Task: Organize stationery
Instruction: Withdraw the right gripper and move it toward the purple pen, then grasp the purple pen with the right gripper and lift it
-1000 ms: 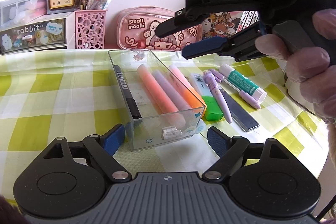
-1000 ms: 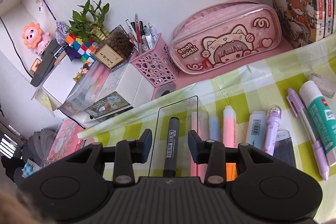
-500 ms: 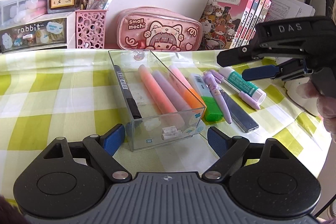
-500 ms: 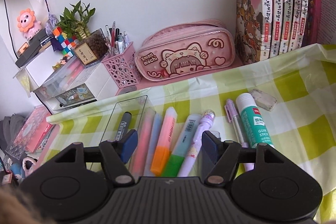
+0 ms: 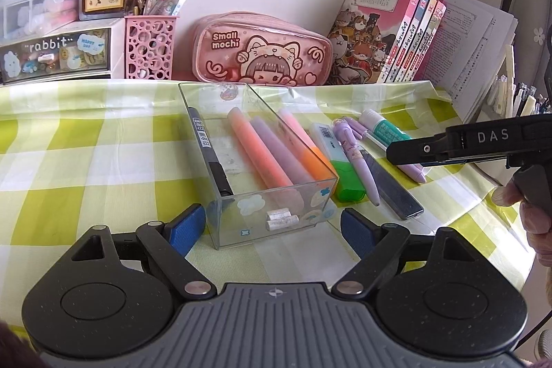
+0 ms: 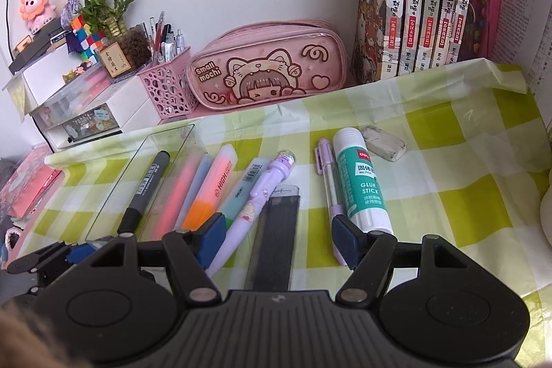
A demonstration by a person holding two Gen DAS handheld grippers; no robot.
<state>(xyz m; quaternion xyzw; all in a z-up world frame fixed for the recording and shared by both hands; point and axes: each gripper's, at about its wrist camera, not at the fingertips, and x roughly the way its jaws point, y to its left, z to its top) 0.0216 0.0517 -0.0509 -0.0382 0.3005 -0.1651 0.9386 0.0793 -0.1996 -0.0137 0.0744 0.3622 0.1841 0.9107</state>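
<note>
Left hand-held gripper (image 5: pixel 272 230): jaws apart, flanking the near end of the clear plastic box (image 5: pixel 257 161) without touching it. The box sits on the checked worktop (image 5: pixel 86 161), holding a black marker (image 5: pixel 207 149) and highlighters (image 5: pixel 262 157). Right hand-held gripper (image 6: pixel 277 238): jaws apart, empty, above the dark flat case (image 6: pixel 274 230) beside the glue stick (image 6: pixel 360 185)
</note>
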